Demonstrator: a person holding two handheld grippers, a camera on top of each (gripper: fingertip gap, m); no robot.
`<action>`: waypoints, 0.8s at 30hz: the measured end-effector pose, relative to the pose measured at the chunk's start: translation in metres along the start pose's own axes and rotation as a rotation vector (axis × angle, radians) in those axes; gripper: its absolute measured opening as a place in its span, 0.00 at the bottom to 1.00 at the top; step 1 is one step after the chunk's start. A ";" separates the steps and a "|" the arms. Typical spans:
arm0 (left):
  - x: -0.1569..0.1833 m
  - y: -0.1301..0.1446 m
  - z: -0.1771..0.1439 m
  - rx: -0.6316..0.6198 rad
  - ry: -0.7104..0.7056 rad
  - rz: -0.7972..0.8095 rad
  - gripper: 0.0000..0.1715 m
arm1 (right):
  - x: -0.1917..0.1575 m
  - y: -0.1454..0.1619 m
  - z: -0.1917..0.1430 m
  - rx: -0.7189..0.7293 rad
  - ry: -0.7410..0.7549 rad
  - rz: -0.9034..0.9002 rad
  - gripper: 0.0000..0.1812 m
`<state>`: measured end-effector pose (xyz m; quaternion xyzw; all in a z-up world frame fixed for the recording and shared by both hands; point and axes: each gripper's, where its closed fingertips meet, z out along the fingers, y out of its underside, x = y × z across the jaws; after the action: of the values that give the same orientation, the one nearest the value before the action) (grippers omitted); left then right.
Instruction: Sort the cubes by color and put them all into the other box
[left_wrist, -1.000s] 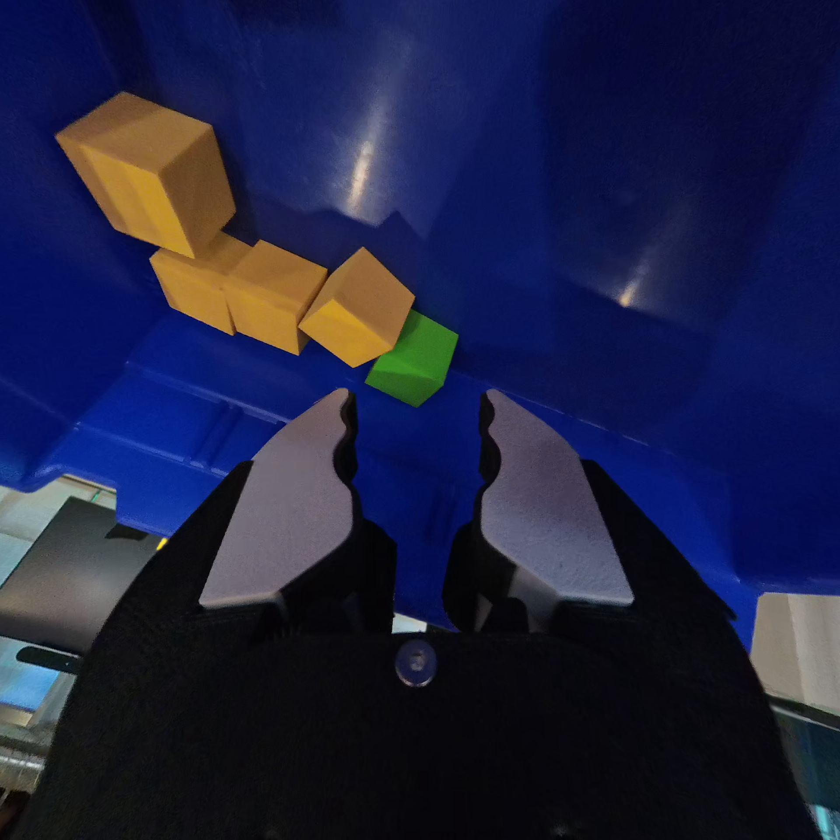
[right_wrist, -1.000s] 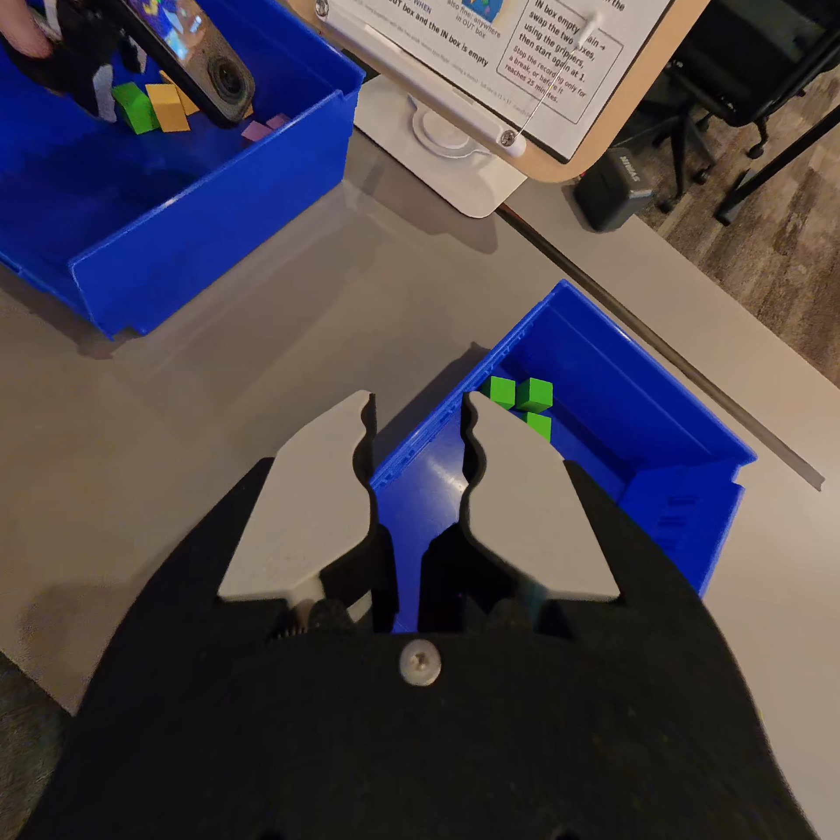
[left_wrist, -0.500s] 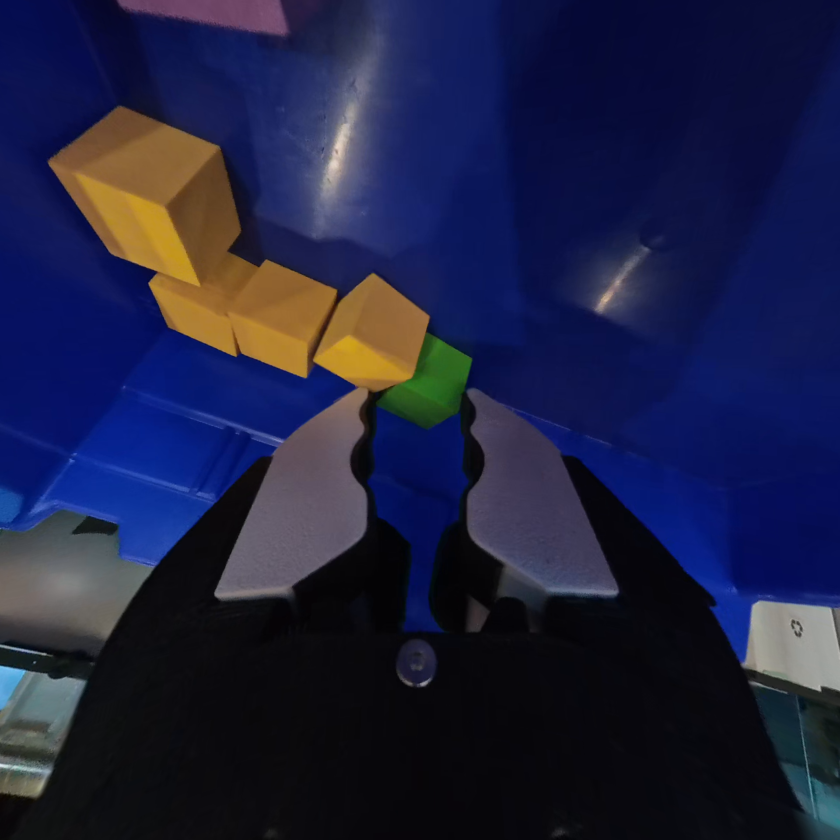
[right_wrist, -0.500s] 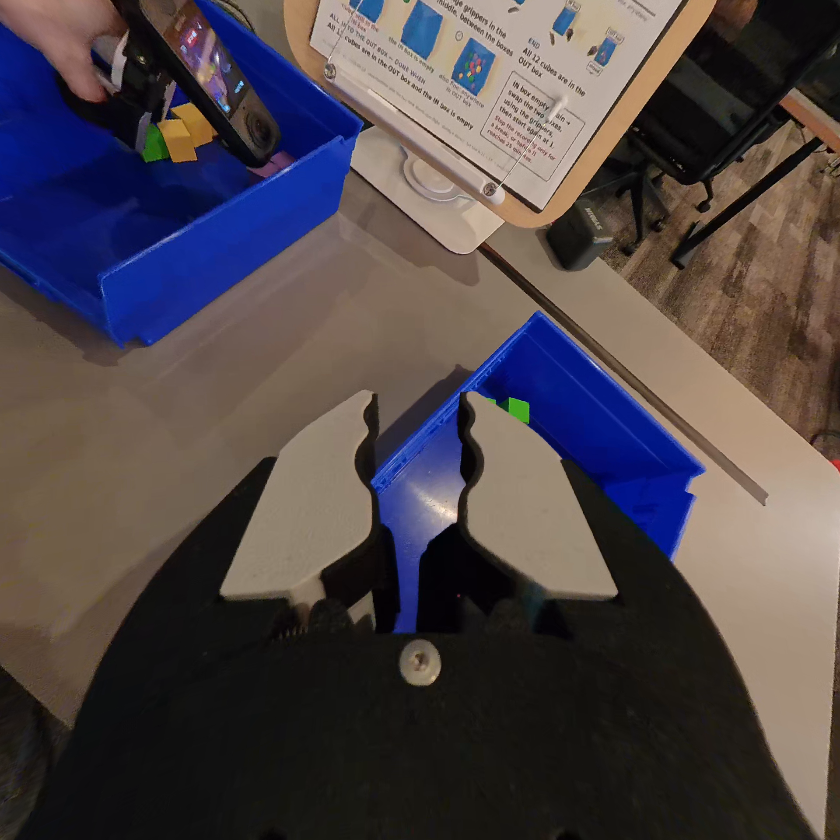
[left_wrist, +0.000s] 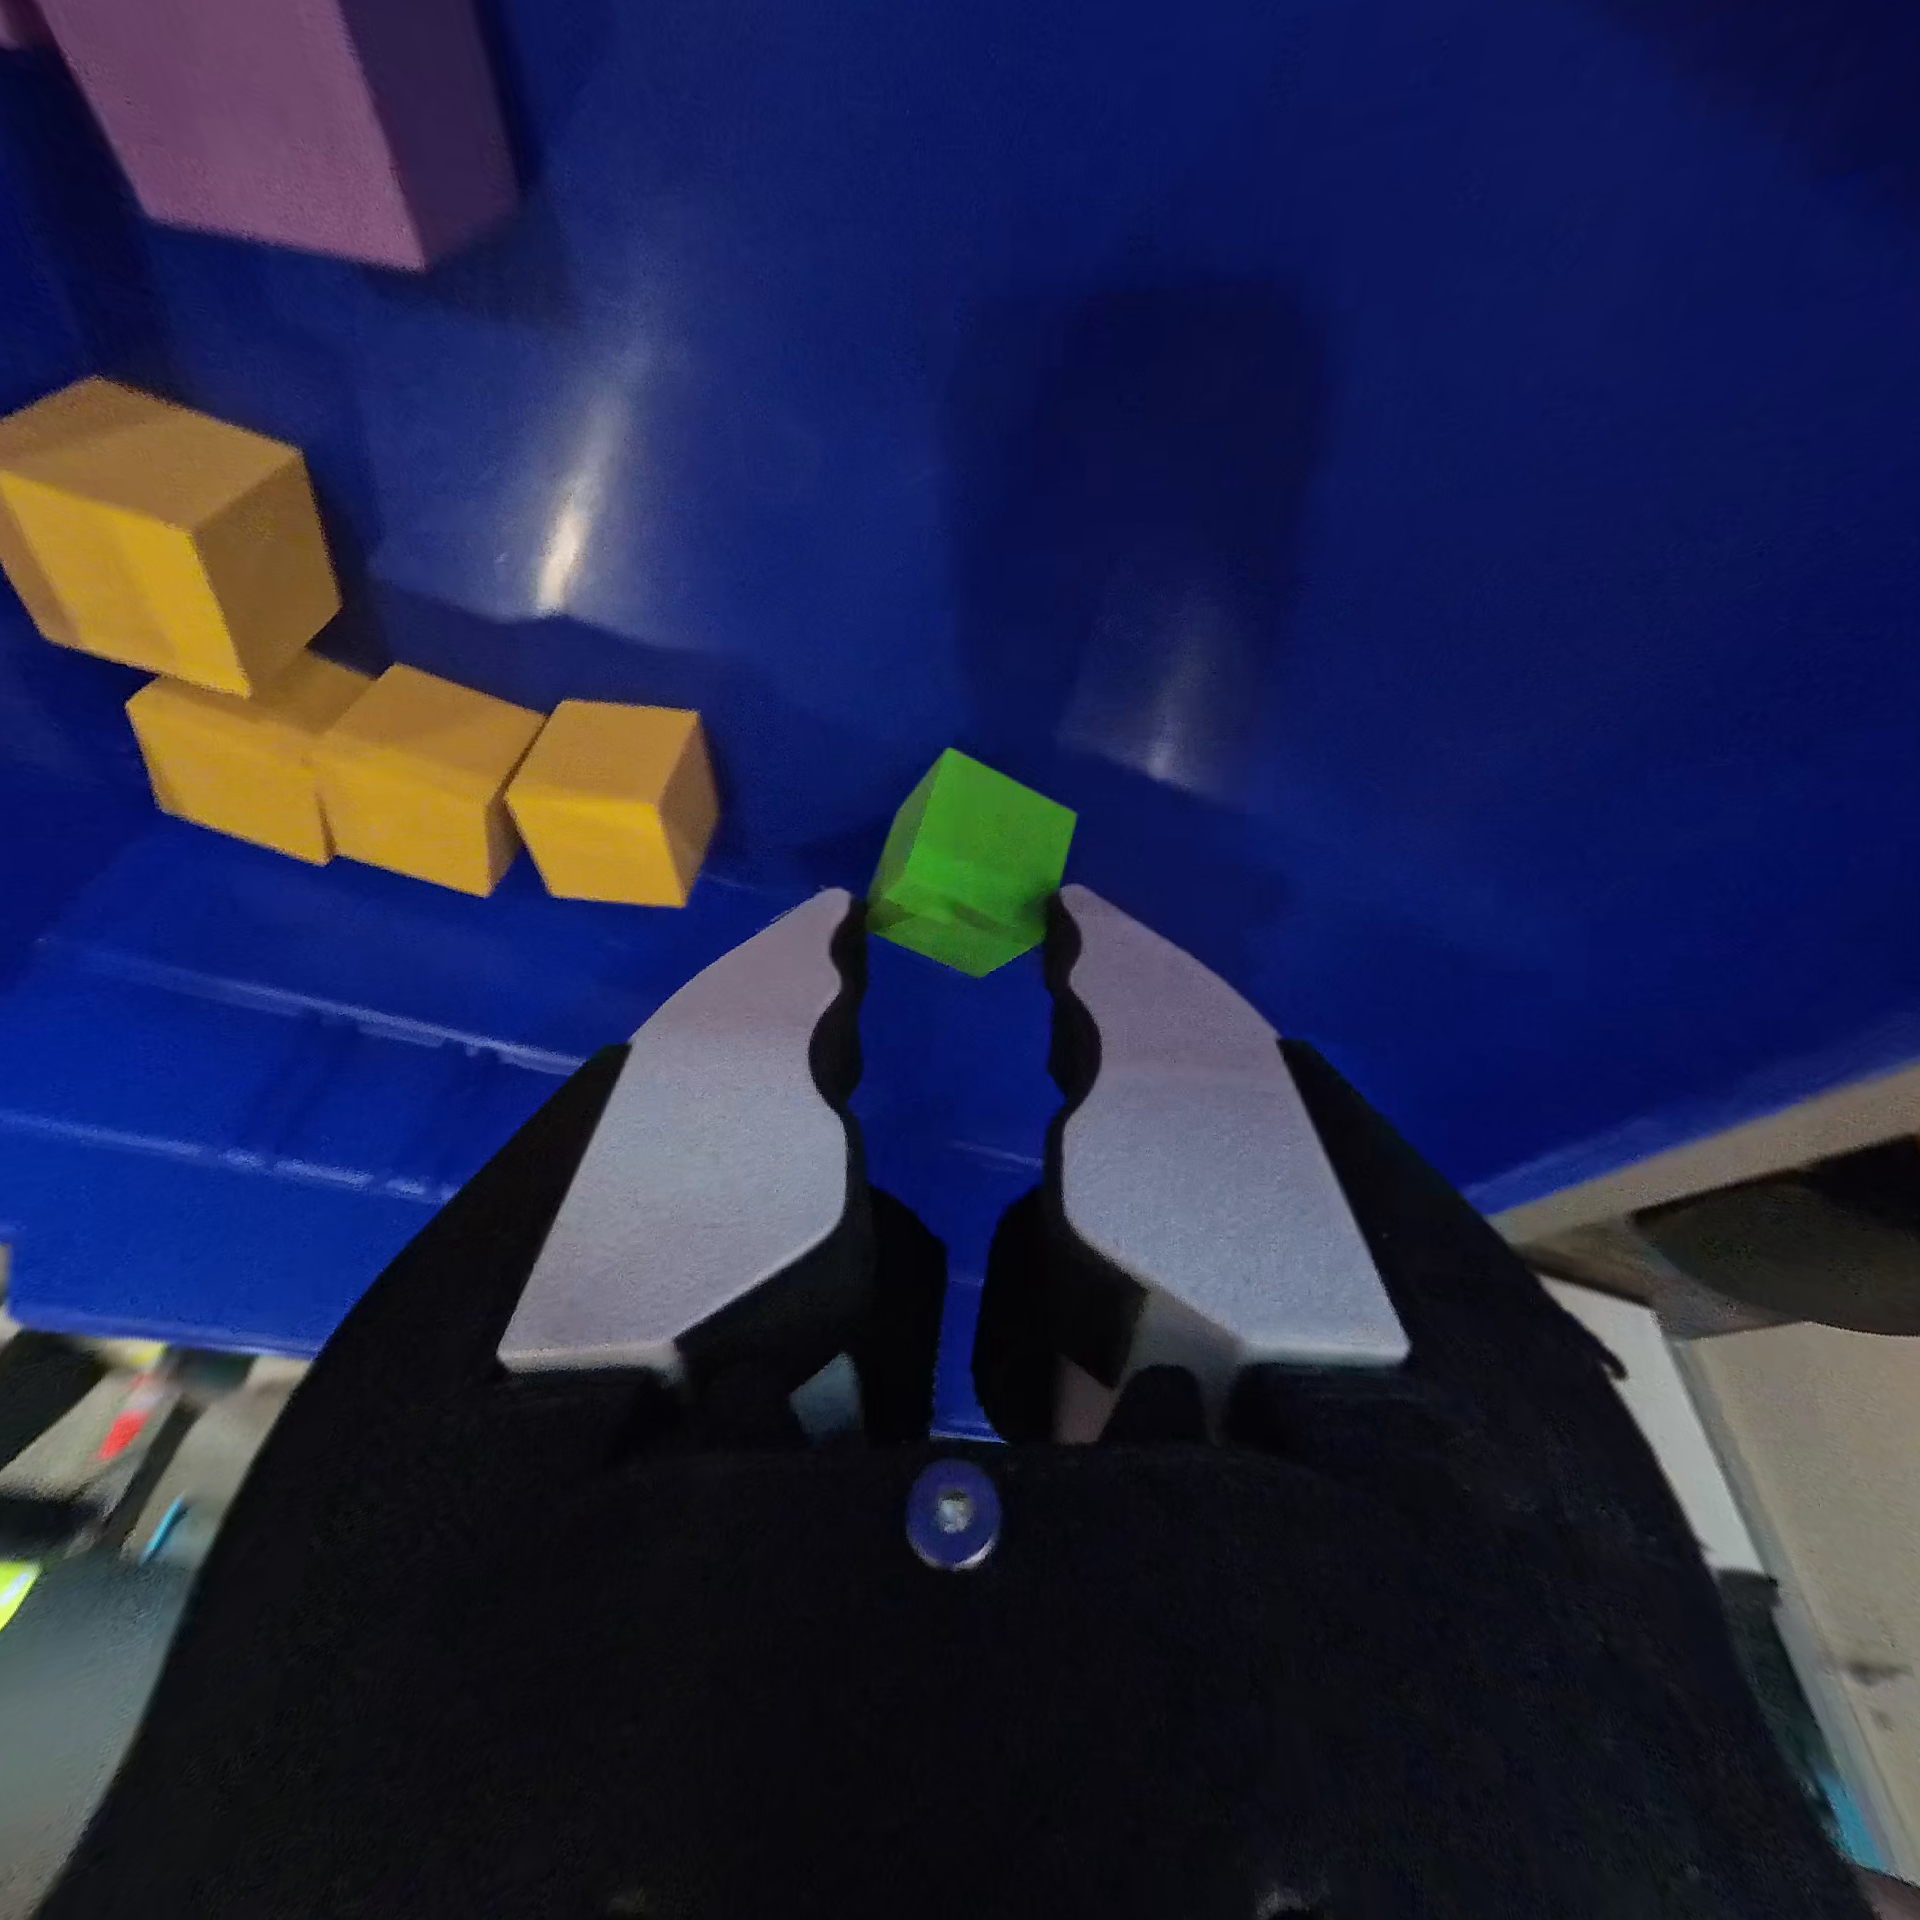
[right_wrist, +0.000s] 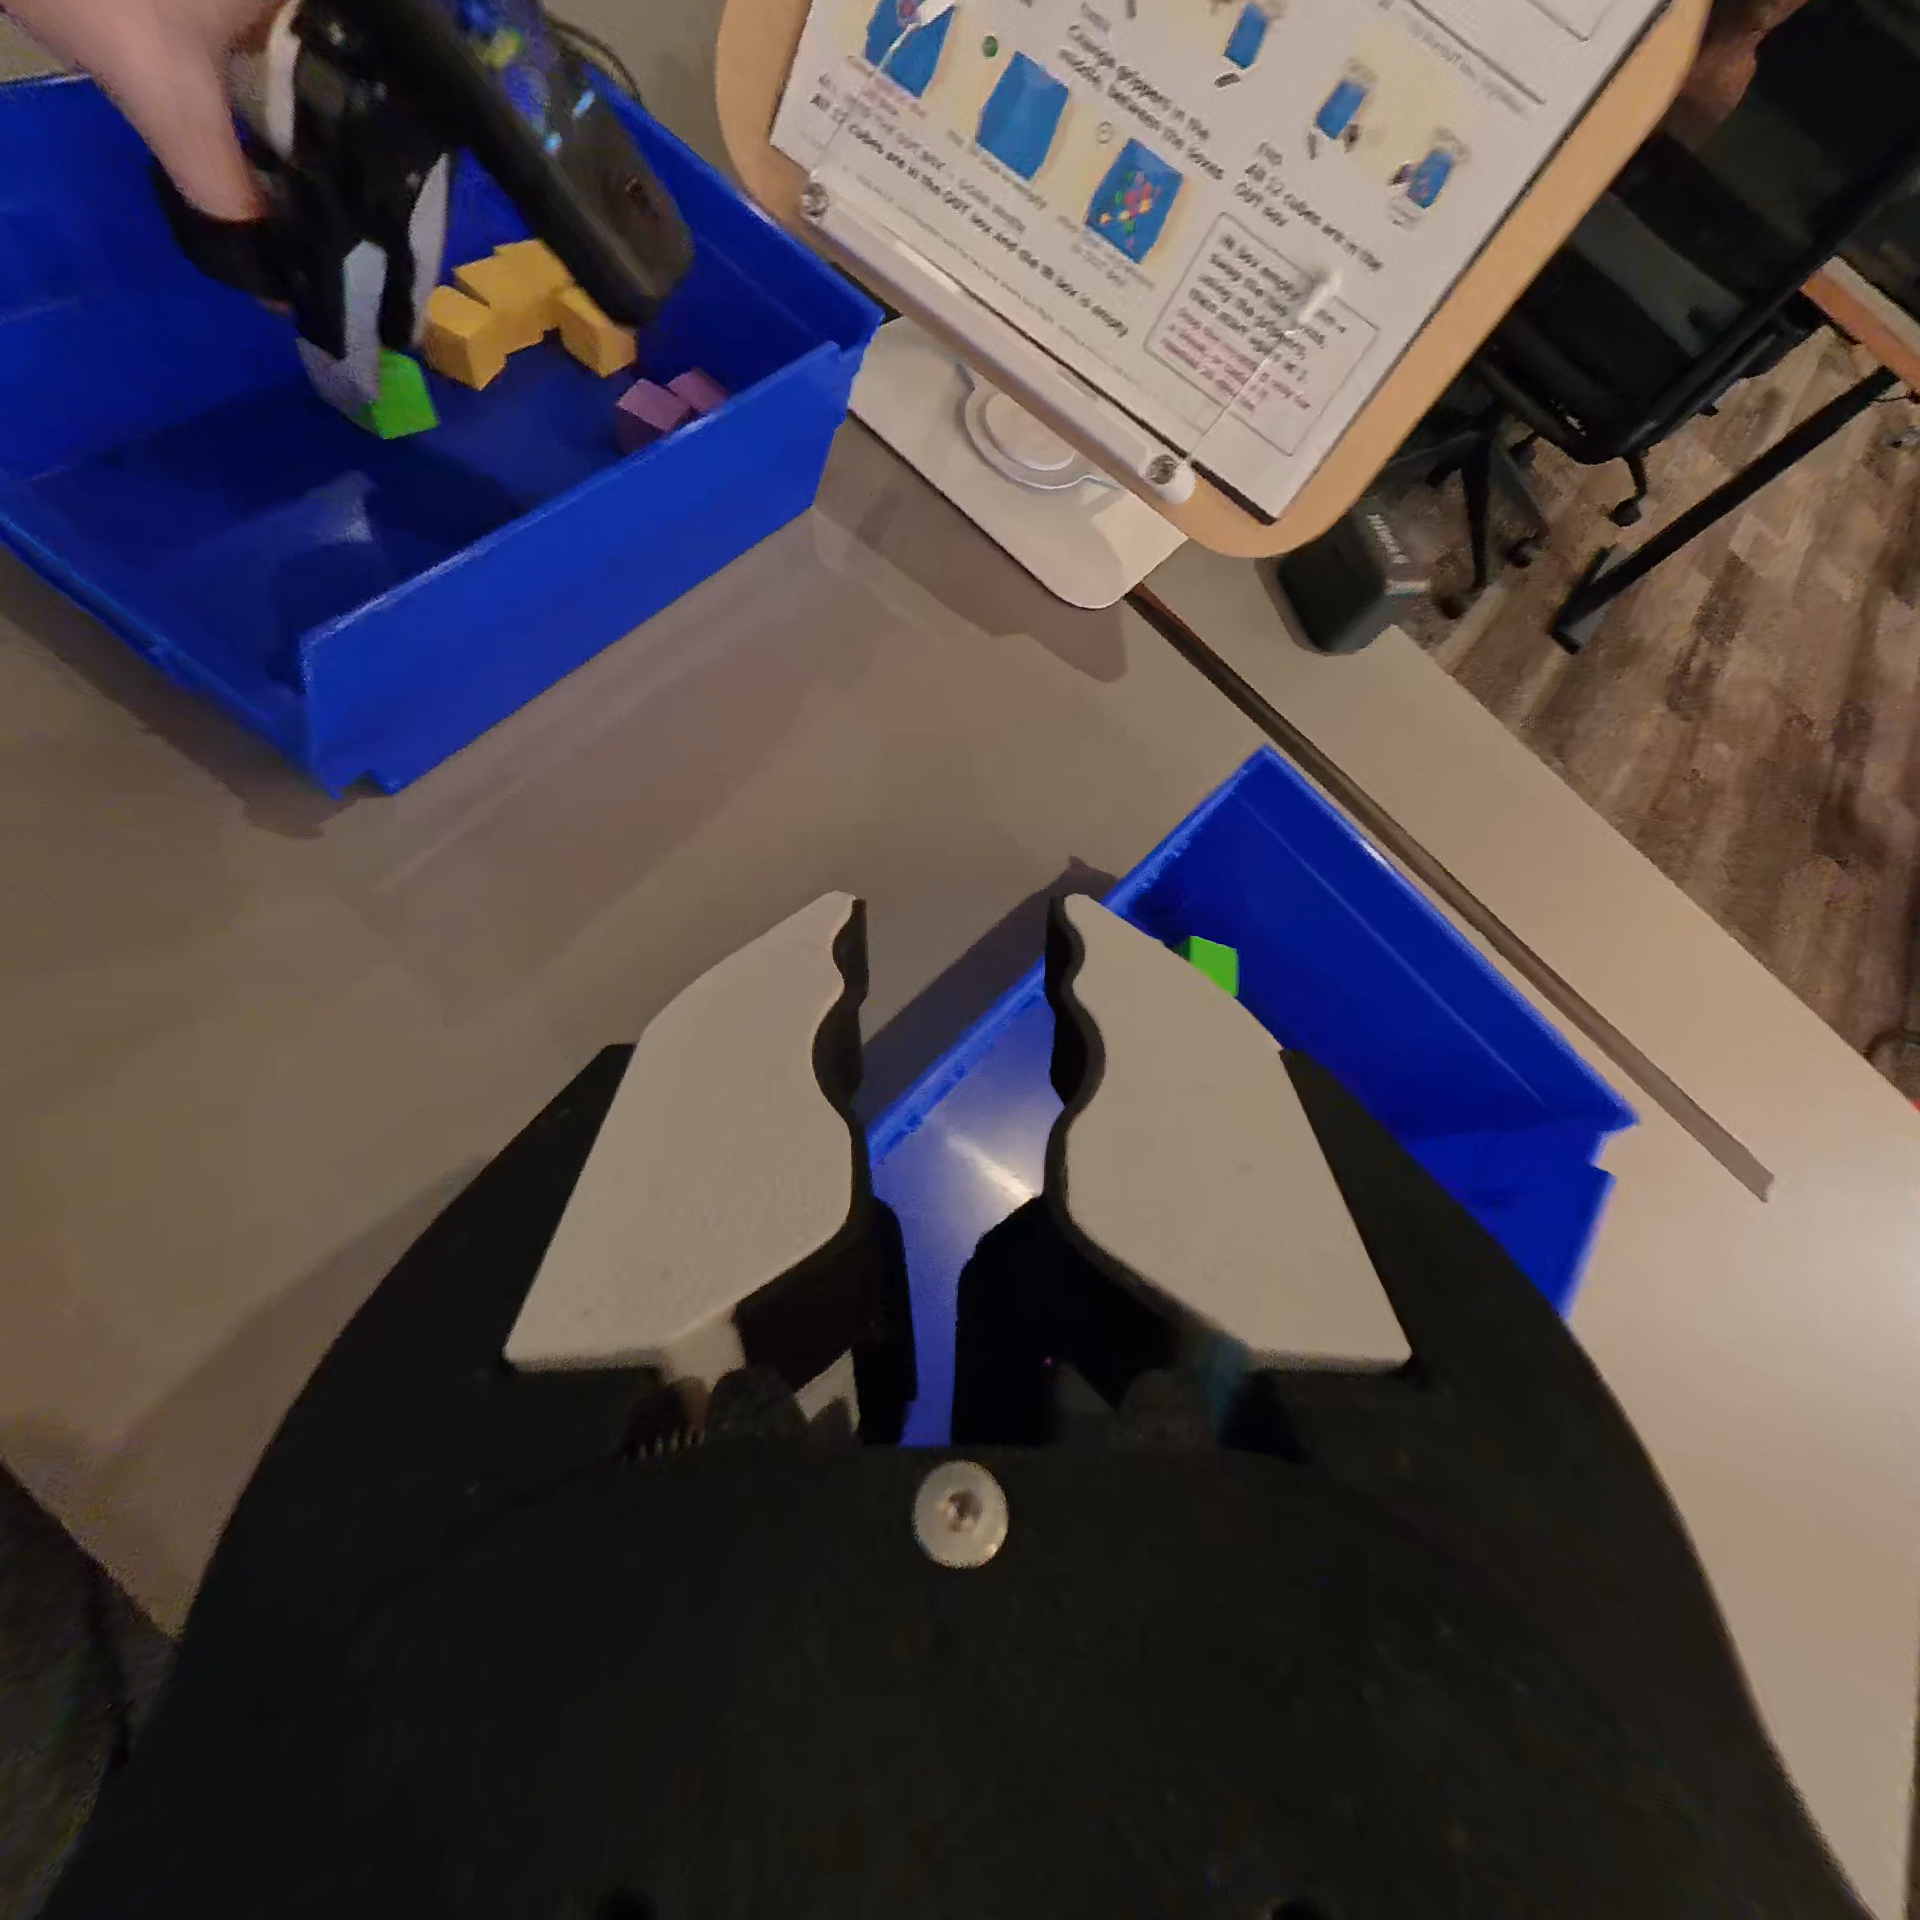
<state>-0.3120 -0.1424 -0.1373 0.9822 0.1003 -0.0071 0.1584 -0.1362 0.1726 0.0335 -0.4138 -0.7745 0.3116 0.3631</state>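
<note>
While both wrist views are sharp enough near the fingers, the edges are smeared, so far details are loose.

Left gripper (left_wrist: 954, 914): clamped on a green cube (left_wrist: 971, 862) at the very fingertips, centre of the left wrist view; the cube sits tilted, one corner pointing down between the tips.
Left gripper from afar (right_wrist: 358, 390): upper left of the right wrist view, a hand (right_wrist: 177, 104) on it, the green cube (right_wrist: 400, 395) at its tip inside the far bin (right_wrist: 582, 582).
Yellow cubes (left_wrist: 416, 779): four, left of the left gripper, clustered and touching, one stacked on the others; apart from the green cube.
Purple block (left_wrist: 281, 125): upper left of the left wrist view, probably two cubes side by side.
Right gripper (right_wrist: 954, 914): fingers parted, nothing between them, over the table (right_wrist: 416, 987) at the near bin's rim.
Near bin (right_wrist: 1403, 997): right of centre, with a green cube (right_wrist: 1210, 961) partly hidden behind the right finger.
Board (right_wrist: 1195, 208): printed sheet on a stand, top of frame, beyond the bins.
</note>
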 end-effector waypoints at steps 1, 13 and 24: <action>0.009 -0.006 -0.006 0.059 0.051 -0.002 0.20 | -0.007 0.000 0.003 0.002 -0.031 -0.005 0.18; 0.121 -0.026 -0.145 0.736 0.888 0.035 0.18 | -0.134 -0.062 0.052 0.435 -0.211 -0.513 0.26; 0.173 -0.029 -0.183 0.714 1.022 0.160 0.18 | -0.157 -0.090 0.066 0.540 -0.112 -0.716 0.23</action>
<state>-0.1516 -0.0242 0.0198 0.8583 0.0810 0.4423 -0.2473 -0.1658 -0.0176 0.0200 0.0074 -0.7784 0.3791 0.5004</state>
